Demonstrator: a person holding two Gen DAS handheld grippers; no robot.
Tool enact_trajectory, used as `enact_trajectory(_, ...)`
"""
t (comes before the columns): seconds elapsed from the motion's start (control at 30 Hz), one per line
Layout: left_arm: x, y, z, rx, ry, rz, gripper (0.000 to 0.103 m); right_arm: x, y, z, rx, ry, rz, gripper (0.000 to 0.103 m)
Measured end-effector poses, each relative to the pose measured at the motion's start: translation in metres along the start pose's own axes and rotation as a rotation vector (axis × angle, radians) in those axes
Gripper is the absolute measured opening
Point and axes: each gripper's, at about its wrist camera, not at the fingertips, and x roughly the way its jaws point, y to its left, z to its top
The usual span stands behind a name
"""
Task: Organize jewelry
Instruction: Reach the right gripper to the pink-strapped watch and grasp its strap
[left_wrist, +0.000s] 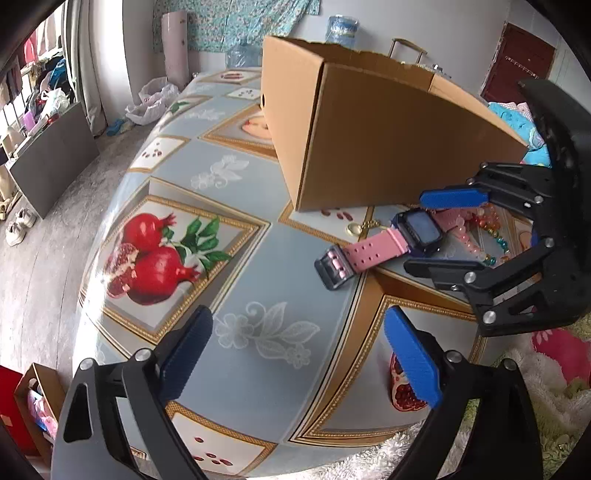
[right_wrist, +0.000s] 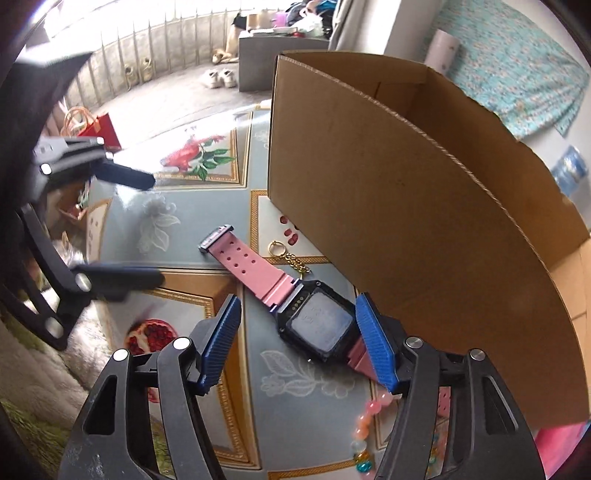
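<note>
Right gripper (right_wrist: 297, 341): spread apart, one blue finger on each side of the watch face, not pinching it.
Left gripper (left_wrist: 295, 354): wide apart over bare table (left_wrist: 255, 258).
Watch (right_wrist: 314, 321): flat on table; far strap end hidden.
Beads (right_wrist: 364, 435): partly cut off.
Gold ring (right_wrist: 275, 248): tiny, by the box (right_wrist: 388, 206).

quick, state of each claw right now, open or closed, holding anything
left claw: open, nothing between its fingers.
right claw: open around the pink watch, not gripping it.
</note>
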Motion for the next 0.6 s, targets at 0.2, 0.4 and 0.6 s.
enact_trajectory(0.2, -0.015, -0.005, 0.008, 0.102, -0.096, -0.025, 0.072, 0.013, -0.009, 0.008, -0.063, 0.032, 0.003, 0.054)
enact_trajectory(0.4, -0.016, -0.032, 0.015, 0.257, -0.105, -0.031, 0.065, 0.008, -0.021, 0.010, -0.026, 0.040, 0.083, 0.050)
enact_trajectory(0.6, -0.010, -0.044, 0.014, 0.327, -0.066, -0.053, 0.065, 0.004, -0.029, 0.013, 0.006, 0.046, 0.225, 0.050)
